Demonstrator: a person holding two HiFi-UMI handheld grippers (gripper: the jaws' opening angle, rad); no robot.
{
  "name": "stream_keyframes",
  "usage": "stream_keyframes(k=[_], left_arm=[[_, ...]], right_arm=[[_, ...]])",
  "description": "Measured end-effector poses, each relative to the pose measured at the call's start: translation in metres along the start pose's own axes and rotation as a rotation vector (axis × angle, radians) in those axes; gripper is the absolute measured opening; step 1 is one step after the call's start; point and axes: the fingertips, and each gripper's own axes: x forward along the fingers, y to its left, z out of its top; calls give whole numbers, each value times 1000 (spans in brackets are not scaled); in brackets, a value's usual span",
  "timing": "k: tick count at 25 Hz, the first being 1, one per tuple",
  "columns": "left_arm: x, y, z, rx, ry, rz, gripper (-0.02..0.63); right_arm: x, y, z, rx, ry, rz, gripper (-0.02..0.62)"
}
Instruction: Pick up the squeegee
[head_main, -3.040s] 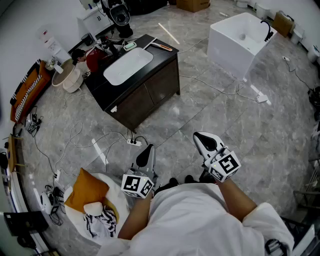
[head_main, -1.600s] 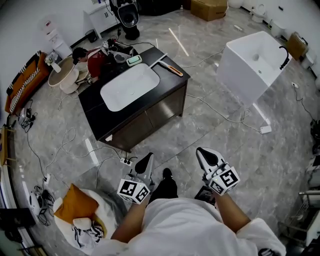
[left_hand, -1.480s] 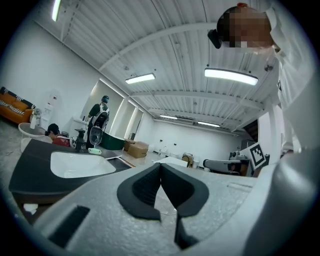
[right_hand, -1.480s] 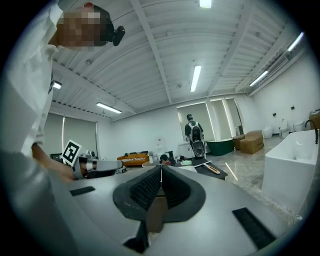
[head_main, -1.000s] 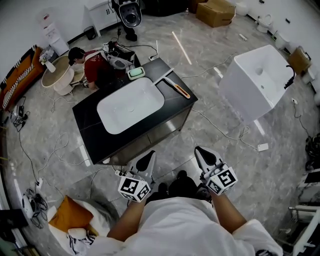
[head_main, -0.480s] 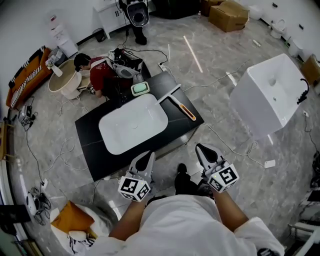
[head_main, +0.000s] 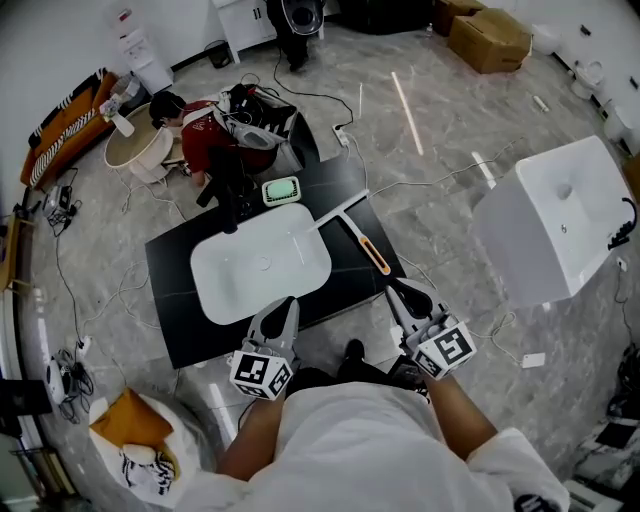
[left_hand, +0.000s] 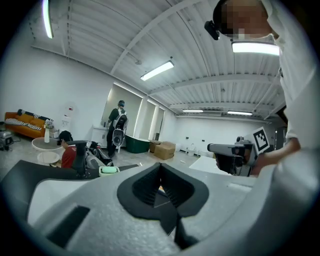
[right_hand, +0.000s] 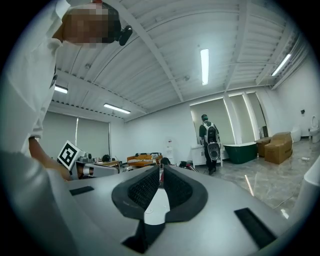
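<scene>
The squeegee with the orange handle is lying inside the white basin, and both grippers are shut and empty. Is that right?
Not quite. The squeegee lies on the black countertop beside the white basin, on its right in the head view, not inside it. The rest holds: the left gripper and the right gripper are shut and empty.

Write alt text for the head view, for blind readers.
From above, a person holds the left gripper and right gripper, both shut, before a black vanity with a white basin; a squeegee lies untouched on its right side.
</scene>
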Motion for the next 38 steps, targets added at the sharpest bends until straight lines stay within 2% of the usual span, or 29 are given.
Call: stream_keyframes(k=[5, 9, 15, 18, 23, 29, 33, 38], left_arm=[[12, 24, 3, -20, 7, 58, 15], [27, 49, 2, -34, 10, 73, 15], [53, 79, -4, -72, 25, 35, 15], [63, 92, -9, -93, 30, 13, 15], [78, 112, -15, -135, 31, -16, 15], [89, 131, -24, -173, 38, -53, 15], [99, 141, -33, -191, 50, -50, 15], [115, 153, -45, -207, 80, -10, 15]], right_arm=[[32, -26, -5, 22, 44, 23, 16], [61, -38, -12, 17, 95, 48, 17], [107, -50, -28, 7, 184, 51, 24], [127, -55, -38, 17, 230, 38, 81], [158, -57, -50, 1, 298, 45, 126], [183, -64, -72, -3, 387, 25, 146], [198, -78, -98, 7, 457, 13, 149], [217, -100, -129, 6, 530, 28, 149]])
